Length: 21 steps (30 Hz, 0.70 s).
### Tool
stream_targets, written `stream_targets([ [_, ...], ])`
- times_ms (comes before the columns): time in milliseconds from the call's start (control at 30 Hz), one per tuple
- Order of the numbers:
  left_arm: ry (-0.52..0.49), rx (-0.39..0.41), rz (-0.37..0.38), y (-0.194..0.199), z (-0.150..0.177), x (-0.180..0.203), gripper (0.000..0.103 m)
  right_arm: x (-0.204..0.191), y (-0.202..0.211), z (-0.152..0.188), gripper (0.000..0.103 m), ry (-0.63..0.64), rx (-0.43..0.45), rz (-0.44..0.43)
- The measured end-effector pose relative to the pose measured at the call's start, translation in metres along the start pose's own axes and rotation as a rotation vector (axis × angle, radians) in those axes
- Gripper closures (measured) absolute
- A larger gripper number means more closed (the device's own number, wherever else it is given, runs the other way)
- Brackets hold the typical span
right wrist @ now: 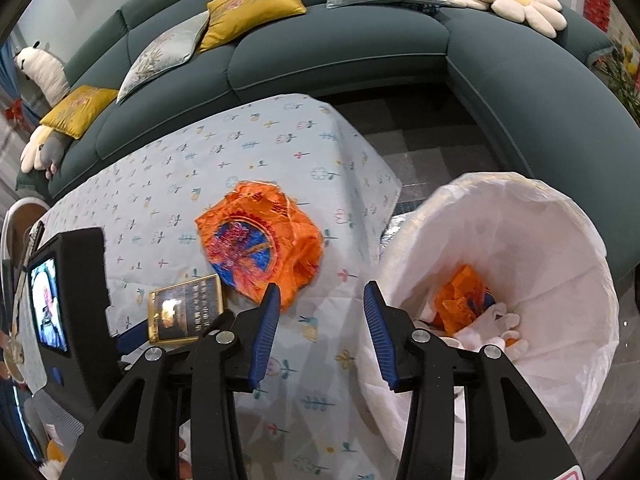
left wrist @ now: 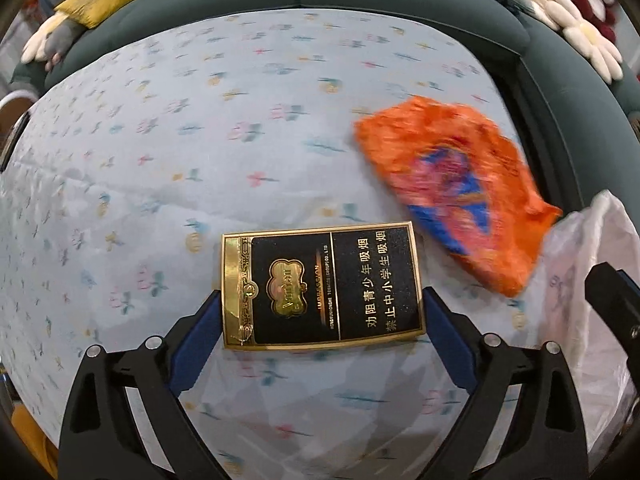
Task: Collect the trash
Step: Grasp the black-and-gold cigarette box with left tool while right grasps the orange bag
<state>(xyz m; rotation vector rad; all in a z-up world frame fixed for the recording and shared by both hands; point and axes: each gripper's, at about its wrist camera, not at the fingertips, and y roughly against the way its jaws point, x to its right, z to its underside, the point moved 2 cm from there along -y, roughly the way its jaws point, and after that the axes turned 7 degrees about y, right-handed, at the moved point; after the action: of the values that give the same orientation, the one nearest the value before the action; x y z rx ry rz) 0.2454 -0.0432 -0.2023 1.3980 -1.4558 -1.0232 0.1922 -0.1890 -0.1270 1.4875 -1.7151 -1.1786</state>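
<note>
Home living room, teal sofa [right wrist: 340, 60], cushions [right wrist: 252, 8], floral tablecloth [right wrist: 248, 148]

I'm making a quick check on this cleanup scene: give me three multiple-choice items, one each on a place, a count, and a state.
1. Where is the bin?
A. On the sofa
B. Beside the table's edge
C. Under the cushions

2. How many orange wrappers show in the right wrist view?
A. One
B. Two
C. Four

3. How does the left gripper stand at the cigarette box?
A. Open, a finger on either side
C. Clamped on a wrapper
B. Shut, away from it

Answers: 1 B, the bin stands off the table. 2 B, the wrapper on the table and the wrapper in the bin. 3 A, the left gripper straddles the cigarette box.
</note>
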Motion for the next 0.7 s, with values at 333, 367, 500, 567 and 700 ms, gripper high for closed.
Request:
stream_targets([
  [333, 0.138, 0.004, -0.044, 0.0, -0.006, -0.073, 0.012, -0.034, -0.03, -0.011, 0.06, 0.058, -0.037, -0.012],
  [367, 0.14, 0.004, -0.047, 0.0, -0.007, -0.077, 0.012, -0.037, -0.035, -0.011, 0.06, 0.061, -0.047, -0.011],
  [500, 0.144, 0.007, -0.048, 0.0, -0.009, -0.088, 0.012, -0.048, -0.046, -0.009, 0.06, 0.076, -0.071, -0.021],
  [567, 0.141, 0.014, -0.052, -0.001, -0.01, -0.095, 0.012, -0.055, -0.051, -0.007, 0.06, 0.093, -0.08, -0.018],
  [700, 0.137, 0.023, -0.05, -0.001, -0.008, -0.099, 0.012, -0.059, -0.059, -0.004, 0.06, 0.085, -0.097, -0.015],
])
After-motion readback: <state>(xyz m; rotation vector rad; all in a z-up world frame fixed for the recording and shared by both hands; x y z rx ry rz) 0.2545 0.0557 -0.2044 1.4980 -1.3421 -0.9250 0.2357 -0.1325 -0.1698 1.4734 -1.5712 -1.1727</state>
